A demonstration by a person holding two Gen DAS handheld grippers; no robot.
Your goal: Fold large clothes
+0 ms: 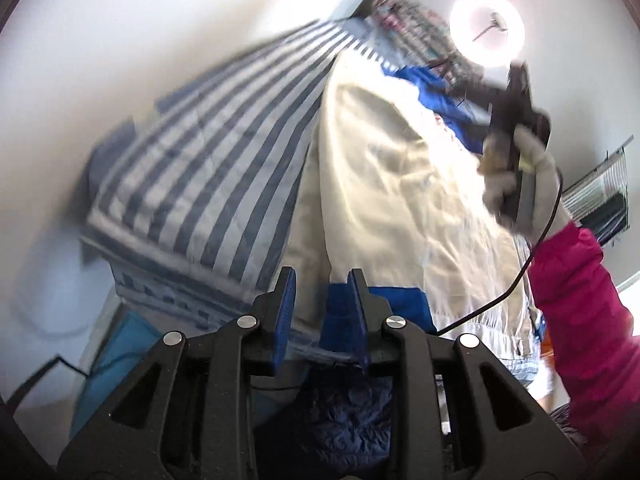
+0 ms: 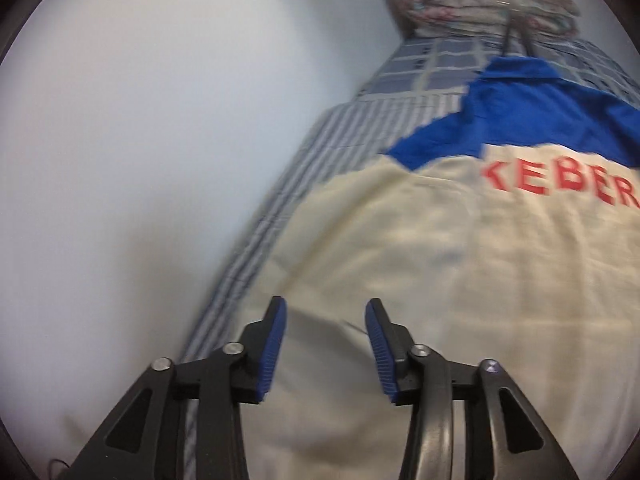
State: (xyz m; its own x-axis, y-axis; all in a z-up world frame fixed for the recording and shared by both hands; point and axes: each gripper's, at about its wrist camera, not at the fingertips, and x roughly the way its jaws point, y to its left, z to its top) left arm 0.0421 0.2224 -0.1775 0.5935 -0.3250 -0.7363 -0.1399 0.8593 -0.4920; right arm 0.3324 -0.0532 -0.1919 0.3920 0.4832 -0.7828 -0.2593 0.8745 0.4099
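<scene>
**Folding a cream and blue jacket on a striped bed**

Lying flat across a bed (image 2: 320, 160) with blue and white striped bedding, a large cream jacket (image 2: 440, 260) with a blue collar and shoulders fills most of both views. Red letters run across its upper part. Its long axis runs away from the cameras, with the blue collar end far off near a patterned pillow (image 2: 480, 0) and the hem end close by.

The right gripper (image 2: 325, 344) hangs over the cream cloth near the jacket's left edge as that camera sees it. Its fingers stand apart with nothing between them, and only cloth lies underneath. In the left wrist view, this same tool shows farther up the jacket, held by a gloved hand (image 1: 524, 184) in a pink sleeve (image 1: 588, 320).

The left gripper (image 1: 322, 304) sits at the near hem, where a blue band of the jacket shows just behind its fingers. They stand a little apart, and no cloth appears pinched between them, though blur makes this hard to judge.

The left gripper seems nearer the hem, the right nearer the side edge. A bright ring lamp (image 1: 487, 28) glows beyond the bed.
</scene>
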